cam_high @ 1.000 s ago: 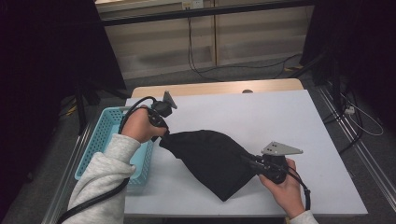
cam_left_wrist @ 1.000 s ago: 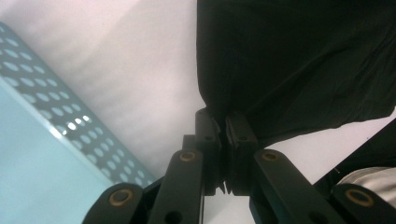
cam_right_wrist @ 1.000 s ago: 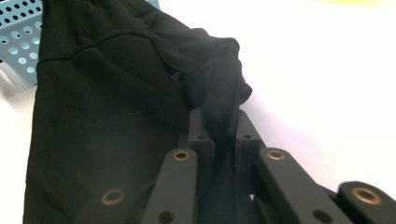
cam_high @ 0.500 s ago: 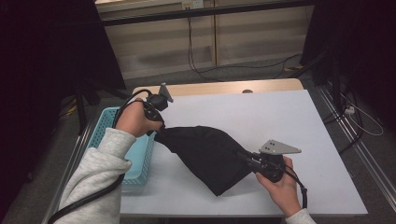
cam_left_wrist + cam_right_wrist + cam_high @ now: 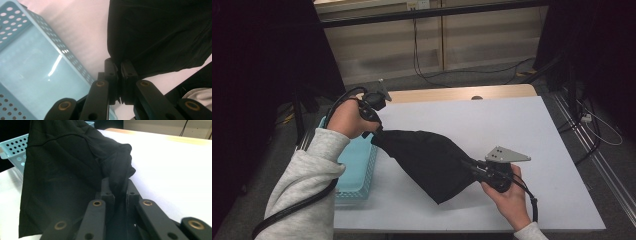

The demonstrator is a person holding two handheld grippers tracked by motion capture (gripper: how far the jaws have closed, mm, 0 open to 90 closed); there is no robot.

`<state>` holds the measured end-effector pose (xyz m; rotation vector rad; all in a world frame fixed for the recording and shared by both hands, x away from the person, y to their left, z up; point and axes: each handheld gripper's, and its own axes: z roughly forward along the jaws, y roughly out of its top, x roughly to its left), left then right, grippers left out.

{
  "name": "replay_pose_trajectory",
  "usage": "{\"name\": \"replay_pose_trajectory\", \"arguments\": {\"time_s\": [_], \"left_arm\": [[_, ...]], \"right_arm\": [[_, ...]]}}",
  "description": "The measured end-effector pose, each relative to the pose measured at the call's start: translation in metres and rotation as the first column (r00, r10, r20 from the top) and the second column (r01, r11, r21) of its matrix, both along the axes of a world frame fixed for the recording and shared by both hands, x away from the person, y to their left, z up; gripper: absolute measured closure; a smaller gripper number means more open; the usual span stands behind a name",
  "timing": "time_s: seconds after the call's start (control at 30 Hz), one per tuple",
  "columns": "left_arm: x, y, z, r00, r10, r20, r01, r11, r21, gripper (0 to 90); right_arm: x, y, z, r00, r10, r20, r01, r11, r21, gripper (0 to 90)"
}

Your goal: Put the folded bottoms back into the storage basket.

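A black cloth [image 5: 427,160] hangs stretched between my two grippers above the white table [image 5: 492,120]. My left gripper [image 5: 376,134] holds the cloth's upper left corner over the table's left edge, its jaws shut on the fabric [image 5: 150,37]. In the left gripper view the left gripper [image 5: 119,65] pinches the cloth's edge. My right gripper [image 5: 468,165] is shut on the cloth's right end, low near the table's front. The right gripper [image 5: 117,185] has a bunched fold of cloth [image 5: 75,170] between its pads.
A light blue perforated basket [image 5: 357,165] stands at the table's left edge, below the left hand; its wall [image 5: 60,50] lies close beside the left gripper. Cables trail from both grippers. The table's far and right parts are bare white.
The left hand has risen and drawn back towards the far left, lifting the cloth's corner and pulling the cloth tauter. The right hand has stayed in place.
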<state>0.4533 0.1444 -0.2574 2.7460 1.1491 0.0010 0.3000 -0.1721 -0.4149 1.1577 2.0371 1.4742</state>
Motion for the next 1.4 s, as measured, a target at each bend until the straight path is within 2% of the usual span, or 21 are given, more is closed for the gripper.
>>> {"name": "replay_pose_trajectory", "arguments": {"time_s": [0.37,0.8,1.0,1.13,1.27,1.4], "left_arm": [[0.005,0.003,0.013,0.9999,0.009,0.005,-0.009,0.9999,0.007,85.6],[0.006,0.013,0.030,0.9994,0.021,0.029,-0.021,0.9997,0.014,85.6],[0.007,0.021,0.038,0.9991,0.032,0.030,-0.033,0.9984,0.045,85.6],[0.006,0.021,0.043,0.9988,0.021,0.045,-0.025,0.9962,0.084,85.6],[0.006,0.023,0.046,0.9976,0.029,0.063,-0.035,0.9953,0.090,85.6],[0.006,0.026,0.046,0.9979,0.032,0.056,-0.038,0.9940,0.103,85.6]], "right_arm": [[0.003,0.006,0.005,0.9999,0.011,0.007,-0.011,1.000,0.025,81.8],[0.007,0.017,0.011,0.9989,0.028,0.037,-0.029,0.999,0.042,81.8],[0.008,0.026,0.014,0.9978,0.043,0.051,-0.046,0.997,0.059,81.8],[0.010,0.032,0.017,0.9971,0.047,0.060,-0.051,0.997,0.060,81.8],[0.012,0.036,0.021,0.9975,0.038,0.060,-0.043,0.995,0.087,81.8],[0.012,0.036,0.025,0.9968,0.040,0.069,-0.046,0.995,0.092,81.8]]}}
